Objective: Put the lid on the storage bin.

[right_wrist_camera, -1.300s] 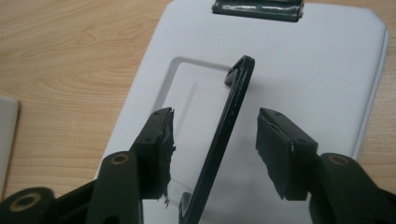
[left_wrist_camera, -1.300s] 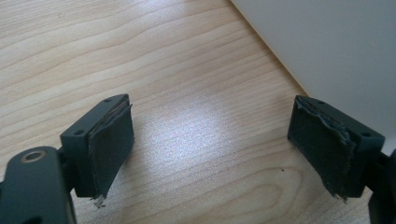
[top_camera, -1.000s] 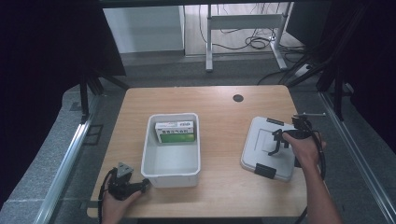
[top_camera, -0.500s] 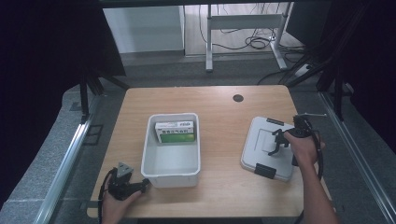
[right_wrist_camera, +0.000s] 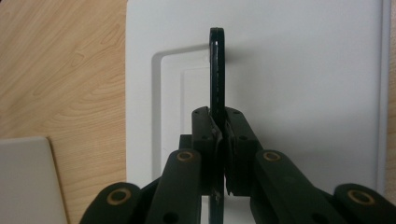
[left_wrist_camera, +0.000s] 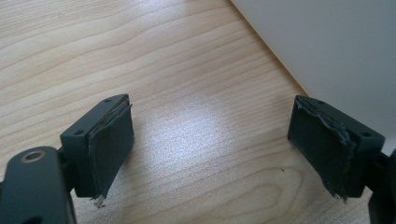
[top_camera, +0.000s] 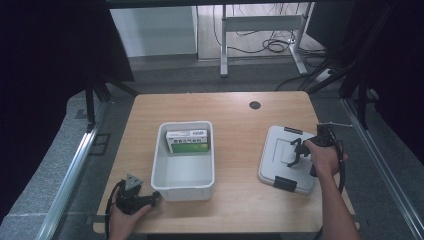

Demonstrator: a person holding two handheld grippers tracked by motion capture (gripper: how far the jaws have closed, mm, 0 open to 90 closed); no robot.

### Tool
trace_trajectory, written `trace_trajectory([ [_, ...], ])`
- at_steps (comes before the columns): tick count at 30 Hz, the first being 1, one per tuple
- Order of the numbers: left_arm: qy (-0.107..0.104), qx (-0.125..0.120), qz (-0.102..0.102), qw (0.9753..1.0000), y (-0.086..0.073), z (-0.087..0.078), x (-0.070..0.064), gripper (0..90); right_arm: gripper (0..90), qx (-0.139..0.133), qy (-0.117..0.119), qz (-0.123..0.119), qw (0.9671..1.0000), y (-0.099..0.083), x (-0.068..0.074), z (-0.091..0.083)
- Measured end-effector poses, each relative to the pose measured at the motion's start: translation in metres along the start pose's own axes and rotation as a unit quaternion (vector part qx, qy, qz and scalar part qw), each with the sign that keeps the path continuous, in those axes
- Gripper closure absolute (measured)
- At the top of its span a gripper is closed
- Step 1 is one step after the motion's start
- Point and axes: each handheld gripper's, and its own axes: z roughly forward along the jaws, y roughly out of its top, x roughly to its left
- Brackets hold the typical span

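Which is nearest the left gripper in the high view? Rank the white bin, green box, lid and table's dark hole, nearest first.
From the left gripper:
1. White bin, right beside it.
2. Green box, inside the bin's far end.
3. Lid, across on the right.
4. Dark hole, far edge.

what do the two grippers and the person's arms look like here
Both grippers are black with two flat jaws. The left gripper carries a grey three-cornered plate on top and trails a black cable; its dark pads are frayed at the edges. The right gripper has black linkage arms with brass-coloured pivot rings and a black cable looping by the wrist. Both forearms are bare, no sleeves visible.
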Motion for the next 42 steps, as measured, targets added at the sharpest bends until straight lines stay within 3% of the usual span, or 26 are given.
trace_trajectory([
  [9,0.0,0.0,0.0,1.0,0.0,0.0,0.0,14.2,84.6,-0.004,0.009,0.004,0.9999,0.0,0.001,-0.009],
  [42,0.0,0.0,0.0,1.0,0.0,0.0,0.0,14.3,84.5,-0.014,0.066,-0.047,0.9966,-0.01,0.028,-0.058],
])
